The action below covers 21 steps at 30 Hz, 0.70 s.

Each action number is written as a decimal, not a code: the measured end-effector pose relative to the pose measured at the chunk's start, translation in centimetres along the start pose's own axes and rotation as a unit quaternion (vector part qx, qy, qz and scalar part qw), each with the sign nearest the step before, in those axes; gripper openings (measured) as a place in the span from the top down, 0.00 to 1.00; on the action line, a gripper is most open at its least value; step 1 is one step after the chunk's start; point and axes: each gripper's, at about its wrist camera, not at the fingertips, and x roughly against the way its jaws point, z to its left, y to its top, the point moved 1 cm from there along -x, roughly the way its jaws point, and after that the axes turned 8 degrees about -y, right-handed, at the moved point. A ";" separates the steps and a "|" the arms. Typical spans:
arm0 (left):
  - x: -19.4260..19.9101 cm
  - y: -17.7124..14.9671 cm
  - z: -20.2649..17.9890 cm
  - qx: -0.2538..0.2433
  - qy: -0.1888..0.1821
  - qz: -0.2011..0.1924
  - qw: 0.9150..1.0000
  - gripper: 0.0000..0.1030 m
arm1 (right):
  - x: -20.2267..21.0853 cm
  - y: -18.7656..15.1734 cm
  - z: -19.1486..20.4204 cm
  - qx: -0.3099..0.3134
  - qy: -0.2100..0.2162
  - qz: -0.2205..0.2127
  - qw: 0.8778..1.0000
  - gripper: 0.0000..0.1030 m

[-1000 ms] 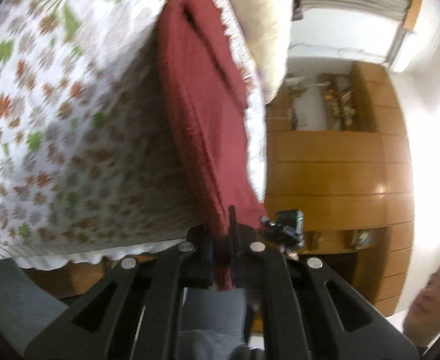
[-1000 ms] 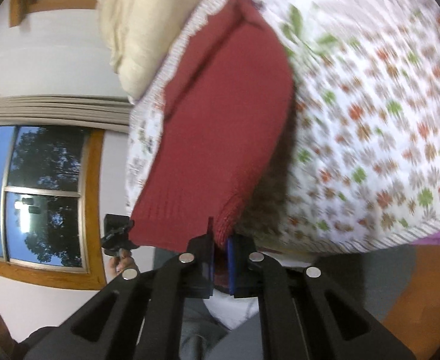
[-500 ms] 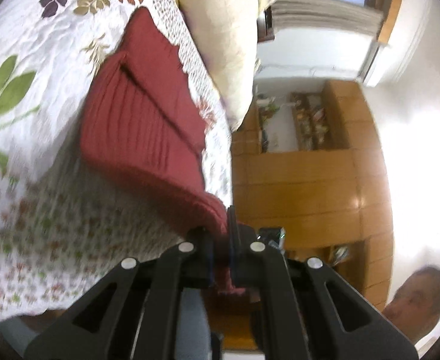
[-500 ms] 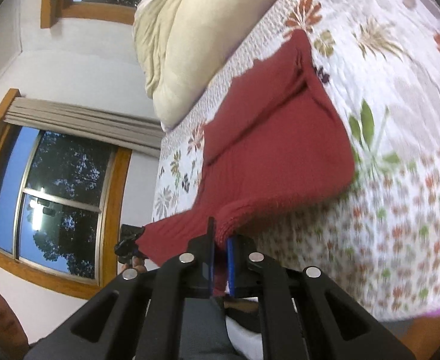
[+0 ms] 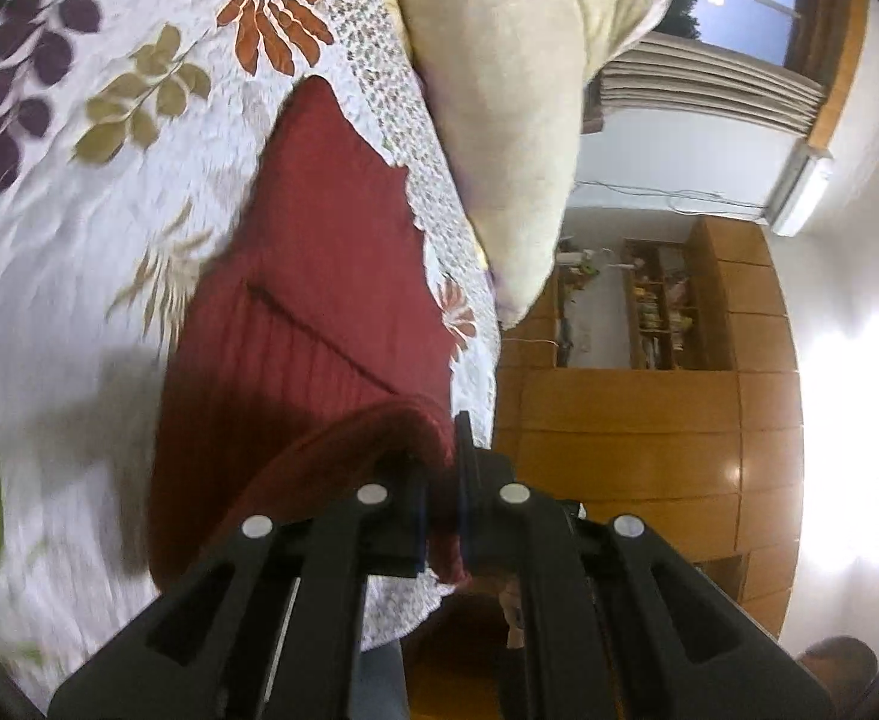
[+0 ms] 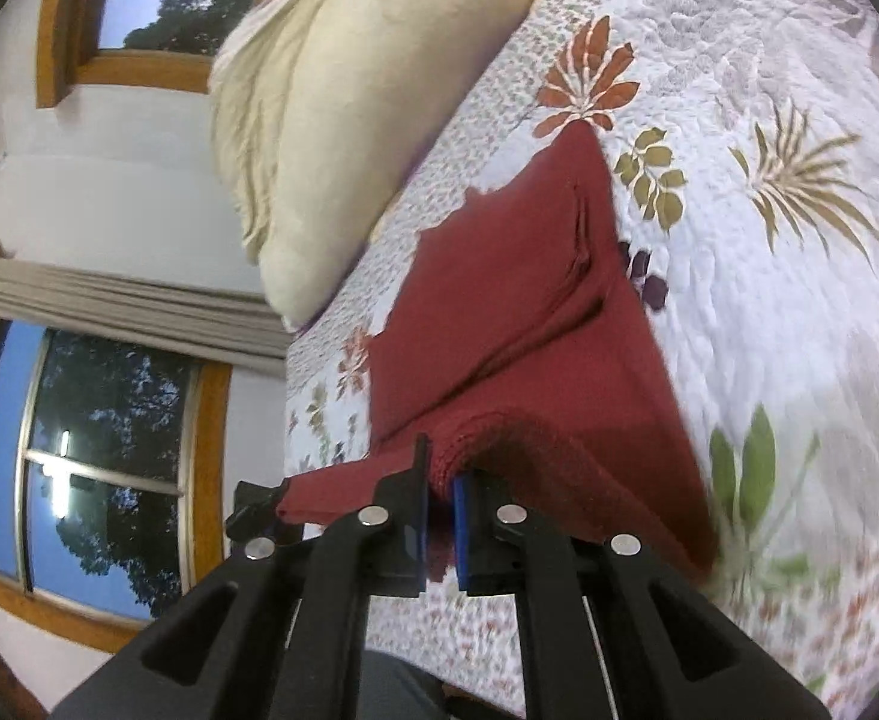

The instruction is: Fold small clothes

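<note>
My left gripper (image 5: 439, 504) and right gripper (image 6: 439, 516) pinch a red knit garment (image 5: 319, 300) over the leaf-print bedspread (image 5: 79, 180); cream pillow (image 6: 343, 90) upper left, window (image 6: 103, 450) lower left.

A bed with a white quilt (image 6: 799, 312) (printed with leaves and flowers) carries a red knit garment (image 6: 517, 324) lying across it and a cream pillow (image 6: 343, 96) beside that.

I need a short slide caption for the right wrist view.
Right claw shut on the edge of a red sweater, lifted above a flowered bedspread.
</note>
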 end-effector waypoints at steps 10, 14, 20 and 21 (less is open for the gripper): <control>-3.9 6.1 5.1 0.039 0.057 -0.005 0.998 0.94 | -6.8 5.7 -3.7 -0.033 -0.059 0.024 0.997 0.94; -4.8 7.2 5.9 0.041 0.080 0.008 0.996 0.91 | -8.6 6.9 -4.8 -0.039 -0.077 0.034 0.996 0.86; -3.8 6.9 2.0 -0.038 0.098 0.008 0.994 0.62 | -5.2 6.7 -1.2 0.021 -0.076 -0.002 0.997 0.49; -3.0 6.8 0.9 -0.061 0.104 -0.006 0.993 0.50 | -4.5 6.6 -0.6 0.033 -0.079 -0.005 0.996 0.49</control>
